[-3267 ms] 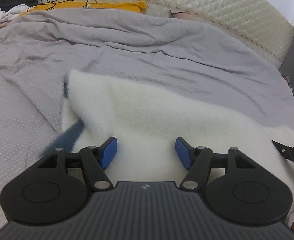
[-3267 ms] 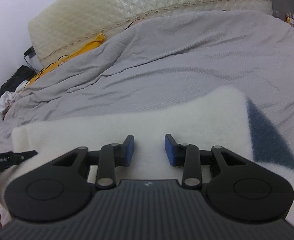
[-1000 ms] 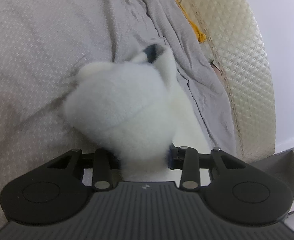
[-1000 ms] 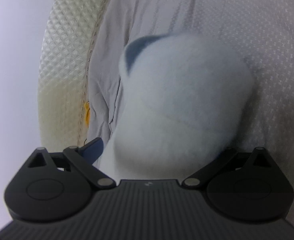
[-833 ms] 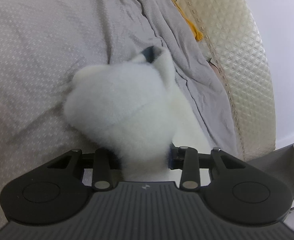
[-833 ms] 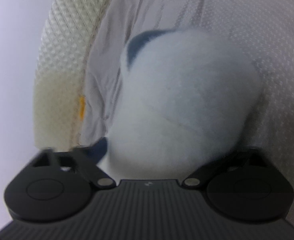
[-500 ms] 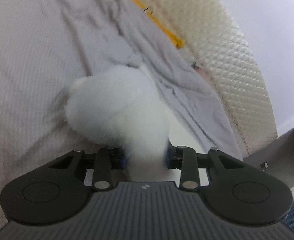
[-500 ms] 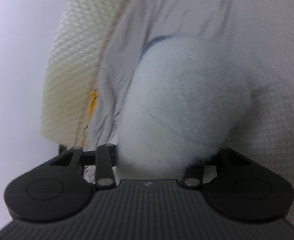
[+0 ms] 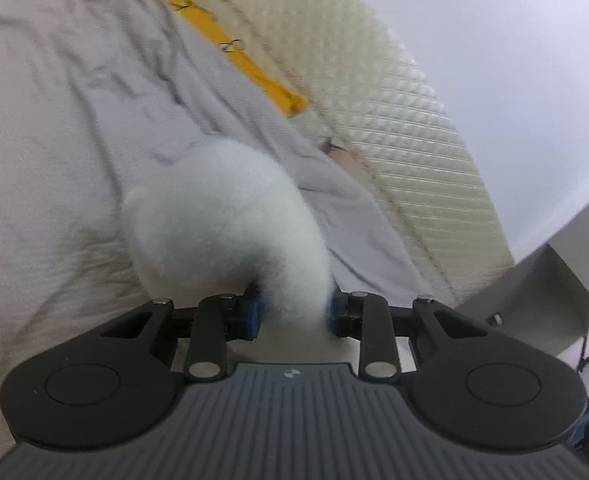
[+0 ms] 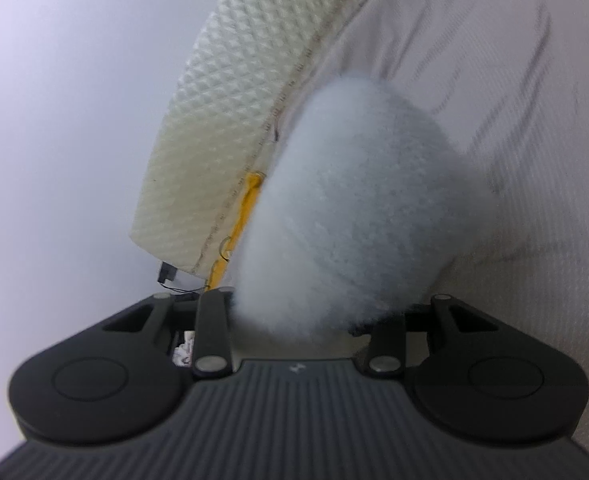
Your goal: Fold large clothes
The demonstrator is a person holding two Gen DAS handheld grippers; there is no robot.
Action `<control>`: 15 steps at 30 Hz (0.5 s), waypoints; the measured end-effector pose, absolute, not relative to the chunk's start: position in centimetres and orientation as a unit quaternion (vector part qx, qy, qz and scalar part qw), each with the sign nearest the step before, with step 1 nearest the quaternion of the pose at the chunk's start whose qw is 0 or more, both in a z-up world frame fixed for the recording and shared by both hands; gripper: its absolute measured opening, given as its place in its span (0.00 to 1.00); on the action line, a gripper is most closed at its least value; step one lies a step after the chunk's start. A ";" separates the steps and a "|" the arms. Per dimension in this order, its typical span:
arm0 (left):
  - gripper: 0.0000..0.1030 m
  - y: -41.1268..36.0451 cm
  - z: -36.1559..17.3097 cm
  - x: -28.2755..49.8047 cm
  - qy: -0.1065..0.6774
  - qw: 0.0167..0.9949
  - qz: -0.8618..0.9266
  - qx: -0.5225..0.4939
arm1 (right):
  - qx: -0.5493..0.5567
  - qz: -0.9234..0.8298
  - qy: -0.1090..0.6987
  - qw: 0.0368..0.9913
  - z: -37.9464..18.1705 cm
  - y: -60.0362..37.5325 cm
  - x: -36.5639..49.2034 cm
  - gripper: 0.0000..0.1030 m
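- White fleece is bunching between the blue fingers (image 9: 254, 316) of the left gripper (image 9: 293, 316); the jaws are closing and the pads are pinching a thick wad of the fleece garment (image 9: 230, 216) on both sides.
- The right gripper (image 10: 302, 320) is also closing on the same fleece garment (image 10: 358, 204); its fingertips are buried under the pile, so the pads themselves are hidden, but the cloth is filling the gap between the arms and bulging out forward.
- In both wrist views the garment is hanging straight ahead of the fingers as a rounded, puffy lump, lifted clear above the grey bedsheet (image 9: 54, 128) rather than lying flat on it.
- Each hand is gripping its own end, so the garment's long axis is probably running from one gripper across to the other; neither hand is plainly nearer.
- Beyond the fleece, the sheet is spreading wrinkled over the bed, with a yellow cloth (image 9: 230, 56) lying along the quilted cream headboard (image 9: 394, 120).
- The coming move is likely carrying the held edge over and down onto the sheet, keeping both ends level.
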State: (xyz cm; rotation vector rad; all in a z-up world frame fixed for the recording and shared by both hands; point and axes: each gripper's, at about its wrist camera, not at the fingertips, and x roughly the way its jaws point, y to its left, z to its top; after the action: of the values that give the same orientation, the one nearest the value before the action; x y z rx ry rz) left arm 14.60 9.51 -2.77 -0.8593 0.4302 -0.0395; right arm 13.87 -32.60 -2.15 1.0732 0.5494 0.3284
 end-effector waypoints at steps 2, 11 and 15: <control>0.32 8.5 -1.3 15.2 0.201 0.891 -0.032 -0.405 | 0.505 0.154 0.247 0.813 -0.9 -33.6 14.2 0.41; 0.32 1.0 6.5 23.5 0.195 0.904 -0.083 -0.372 | 0.511 0.142 0.186 0.827 4.8 -40.2 17.0 0.41; 0.32 -3.1 8.5 29.6 0.212 0.898 -0.099 -0.374 | 0.499 0.127 0.157 0.843 7.2 -43.7 19.9 0.41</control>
State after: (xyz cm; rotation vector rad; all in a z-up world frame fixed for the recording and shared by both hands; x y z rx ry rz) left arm 29.56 -3.13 8.52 -0.7741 0.4393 -0.2048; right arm 19.93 -43.67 7.21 1.0540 0.3309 0.2681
